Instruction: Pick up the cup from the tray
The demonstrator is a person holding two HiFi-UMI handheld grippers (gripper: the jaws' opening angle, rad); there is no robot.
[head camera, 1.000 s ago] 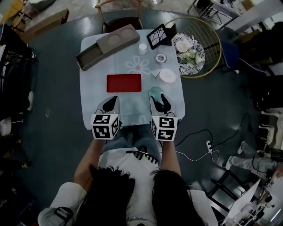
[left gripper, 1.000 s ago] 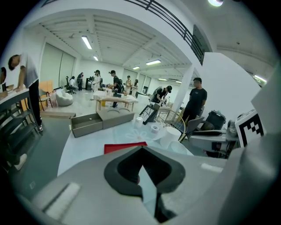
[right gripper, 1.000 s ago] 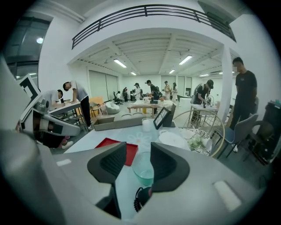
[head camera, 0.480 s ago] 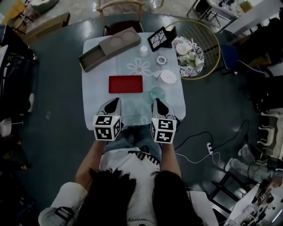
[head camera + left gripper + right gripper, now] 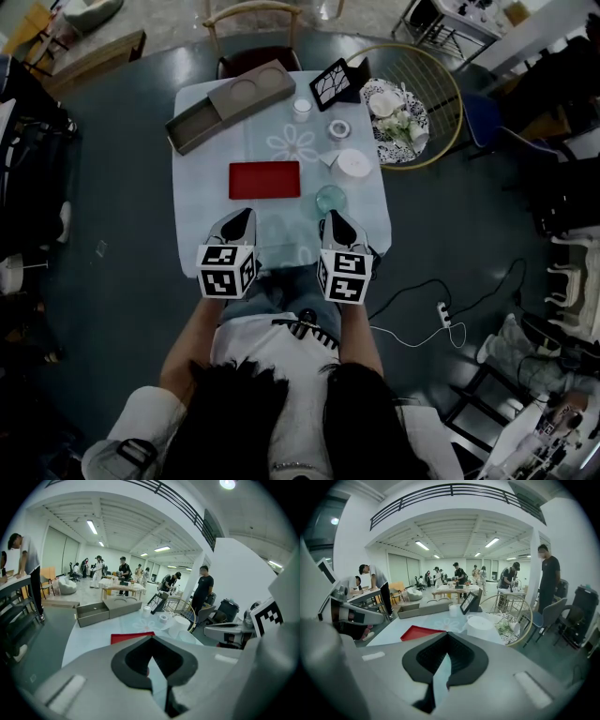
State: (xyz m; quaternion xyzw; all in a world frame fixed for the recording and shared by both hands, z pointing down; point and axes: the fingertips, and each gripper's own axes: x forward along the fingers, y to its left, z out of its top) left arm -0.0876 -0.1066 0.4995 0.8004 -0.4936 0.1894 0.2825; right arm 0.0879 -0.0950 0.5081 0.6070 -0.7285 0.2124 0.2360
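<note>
A clear greenish glass cup (image 5: pixel 330 198) stands on the pale blue table (image 5: pixel 202 197), just right of the empty red tray (image 5: pixel 264 179). My right gripper (image 5: pixel 335 218) is a short way behind the cup on the near side, shut and holding nothing. My left gripper (image 5: pixel 243 215) hovers near the table's front edge below the tray, also shut and empty. In the left gripper view the jaws (image 5: pixel 151 640) meet at their tips, with the tray (image 5: pixel 131 637) beyond. The right gripper view shows its jaws (image 5: pixel 448 635) together and the tray (image 5: pixel 419 633); the cup is hidden there.
A white cylinder (image 5: pixel 353 163), a tape roll (image 5: pixel 339 127), a small white cup (image 5: pixel 301 105), a black picture frame (image 5: pixel 336 82) and a long grey box (image 5: pixel 228 103) fill the table's far half. A wire stand with flowers (image 5: pixel 401 114) is at the right. People stand in the room behind.
The right gripper has drawn back toward me from the glass cup and its jaws have come together. The cup stays on the table beside the tray. The left gripper has barely moved.
</note>
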